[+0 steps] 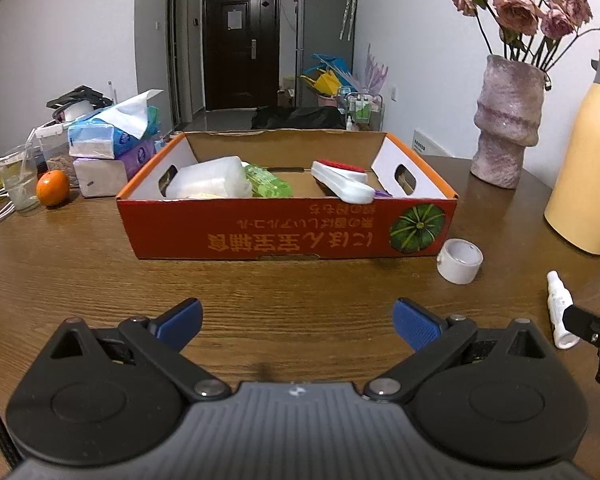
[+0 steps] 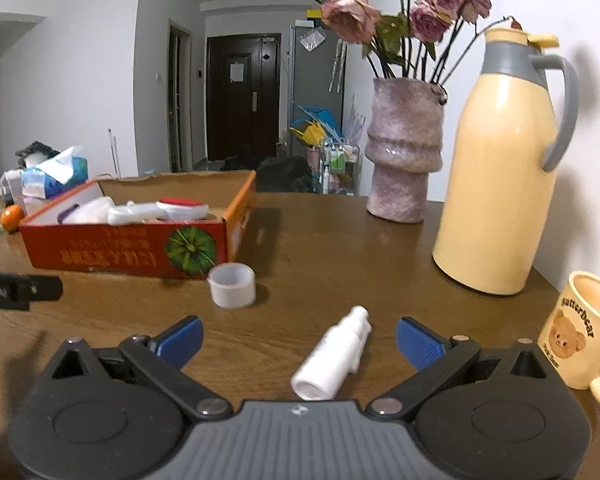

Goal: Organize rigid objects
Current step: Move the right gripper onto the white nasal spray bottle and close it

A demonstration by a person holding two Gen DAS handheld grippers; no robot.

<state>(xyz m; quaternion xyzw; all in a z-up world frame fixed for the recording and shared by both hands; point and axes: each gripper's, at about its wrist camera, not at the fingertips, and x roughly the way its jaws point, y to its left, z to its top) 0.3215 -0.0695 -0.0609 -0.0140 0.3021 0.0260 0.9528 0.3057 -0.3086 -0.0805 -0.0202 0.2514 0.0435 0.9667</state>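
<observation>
Spread left gripper [image 1: 298, 322], red box [image 1: 288, 228], tape roll [image 1: 459, 261]

Mug [image 2: 580, 332] handle cropped, perhaps halfway

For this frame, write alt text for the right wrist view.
The open right gripper straddles a small white spray bottle lying on the wooden table. Beyond sit a tape roll, a red cardboard box and a yellow thermos.

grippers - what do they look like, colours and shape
The left gripper and the right gripper look alike. Each has a grey ribbed body with a small logo at its middle, two round black housings with a raised disc on top, and black link arms joined by silver pins. Each finger carries a blue textured pad. No cables or sleeves show.
</observation>
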